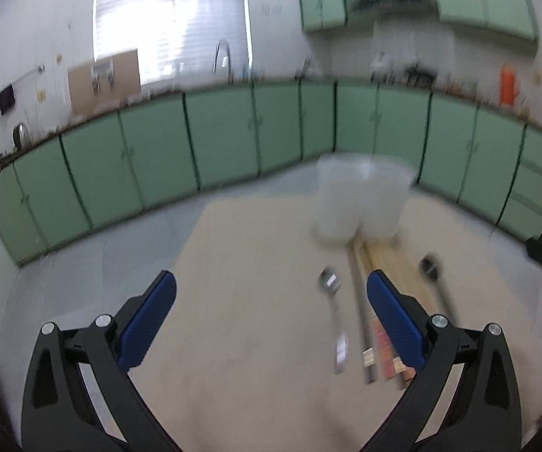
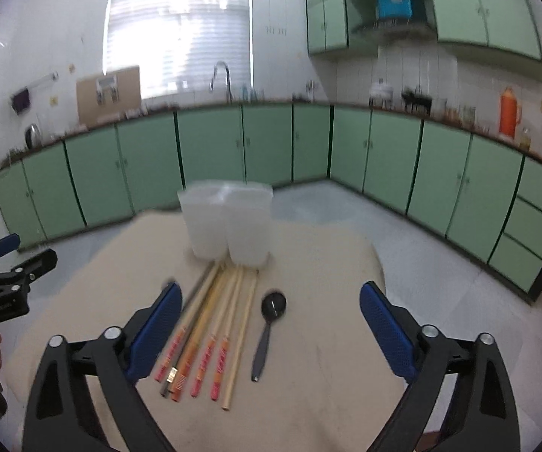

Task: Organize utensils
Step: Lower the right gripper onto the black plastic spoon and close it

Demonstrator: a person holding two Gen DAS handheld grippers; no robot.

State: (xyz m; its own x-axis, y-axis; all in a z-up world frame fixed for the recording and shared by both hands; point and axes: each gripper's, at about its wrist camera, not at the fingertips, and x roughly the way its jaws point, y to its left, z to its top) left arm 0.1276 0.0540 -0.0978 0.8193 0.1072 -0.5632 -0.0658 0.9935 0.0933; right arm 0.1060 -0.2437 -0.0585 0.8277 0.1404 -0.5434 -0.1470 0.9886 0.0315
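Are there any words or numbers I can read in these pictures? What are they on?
None can be read.
Chopsticks: red and orange printed bands near the handle ends, too blurred to tell whether they hold letters.
Left hand-held gripper: pale lettering on its black body, too small and blurred to read.
Brown board against the wall: a pale picture or label, too blurred to read.

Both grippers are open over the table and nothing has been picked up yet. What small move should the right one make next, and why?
Probably lower the right gripper onto the black spoon and close. Its jaws stand wide and empty, and the spoon lies alone between them, apart from the bundle of chopsticks, with the two translucent containers just beyond. The left gripper is open too, near the metal spoon.
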